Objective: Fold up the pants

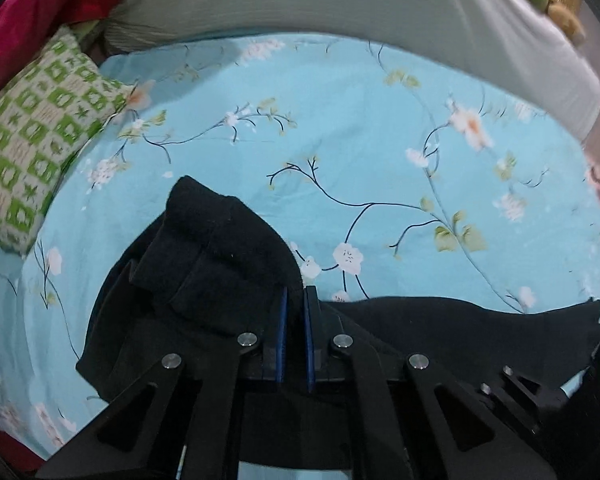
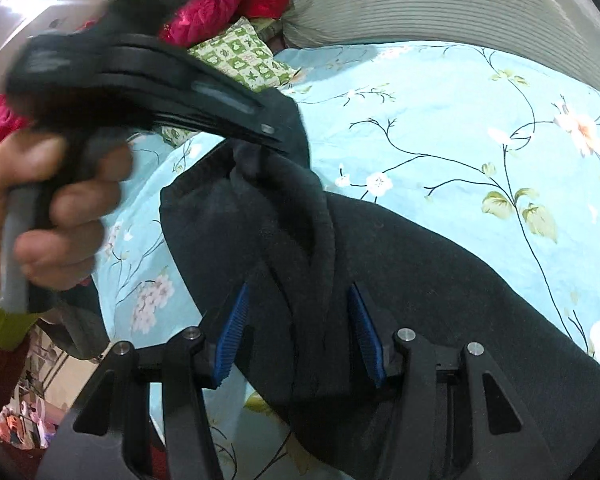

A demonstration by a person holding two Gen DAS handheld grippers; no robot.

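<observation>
Black pants (image 1: 220, 248) lie bunched on a light blue floral bedsheet (image 1: 380, 140). In the left wrist view my left gripper (image 1: 296, 292) has its blue pads almost together, with fabric heaped over its left finger and stretching off to the right. The right wrist view shows the same left gripper (image 2: 274, 136) from the side, its tip pinching a raised edge of the pants (image 2: 440, 280); a hand (image 2: 60, 208) grips its handle. A thick fold of the pants hangs down between the blue pads of my right gripper (image 2: 298, 292) and fills the gap between them.
A green-and-white checked pillow (image 1: 40, 140) lies at the left end of the bed, with crumpled red cloth (image 1: 40, 0) behind it. A pale ribbed blanket (image 1: 340, 8) runs along the far side. The floor and clutter (image 2: 32, 420) show beyond the bed's near left edge.
</observation>
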